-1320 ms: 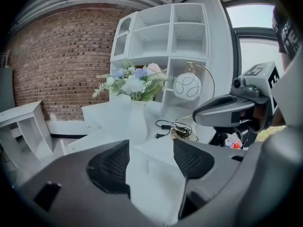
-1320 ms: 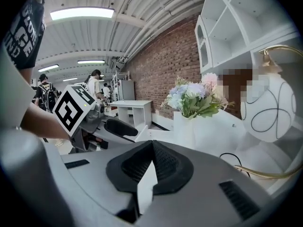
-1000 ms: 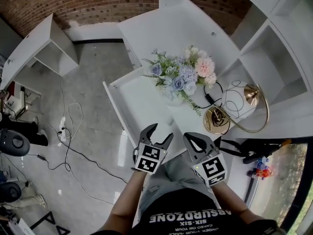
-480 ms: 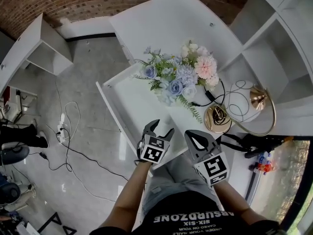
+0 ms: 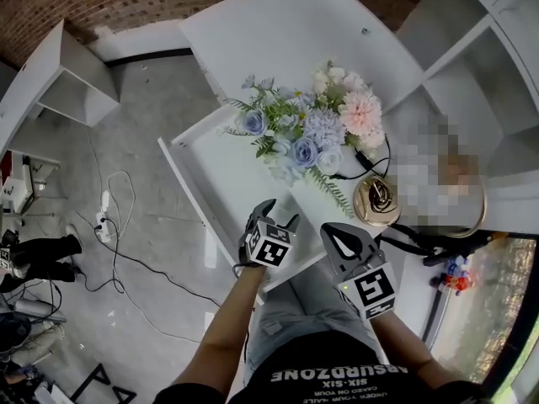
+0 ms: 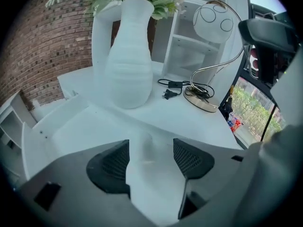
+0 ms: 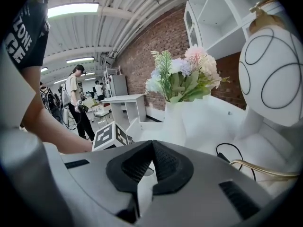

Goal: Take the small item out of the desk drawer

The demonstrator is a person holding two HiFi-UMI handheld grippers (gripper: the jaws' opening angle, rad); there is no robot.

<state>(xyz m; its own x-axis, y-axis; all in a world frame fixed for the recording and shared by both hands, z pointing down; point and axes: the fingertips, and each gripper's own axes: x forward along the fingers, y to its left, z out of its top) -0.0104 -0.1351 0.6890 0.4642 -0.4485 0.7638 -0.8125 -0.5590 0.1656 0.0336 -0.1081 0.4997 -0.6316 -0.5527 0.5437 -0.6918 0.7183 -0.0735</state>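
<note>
The white desk drawer (image 5: 181,177) stands pulled out to the left of the desk (image 5: 286,32), and its white bottom looks bare in the head view. My left gripper (image 5: 280,215) hovers over the drawer's near corner with its jaws apart. In the left gripper view a pale blurred shape lies between the jaws of the left gripper (image 6: 150,148); I cannot tell what it is. My right gripper (image 5: 344,241) is held just right of it at the desk's front edge. In its own view the right gripper (image 7: 152,145) is shut on nothing.
A white vase of flowers (image 5: 303,133) stands on the desk beside the drawer. A brass lamp base with black cables (image 5: 376,199) sits to the right. White shelving (image 5: 472,49) rises behind. Cables (image 5: 118,225) lie on the grey floor at left. A person (image 7: 73,98) stands far off.
My left gripper has reached a little farther over the drawer's near corner. The right gripper has hardly moved. The head view has shifted slightly.
</note>
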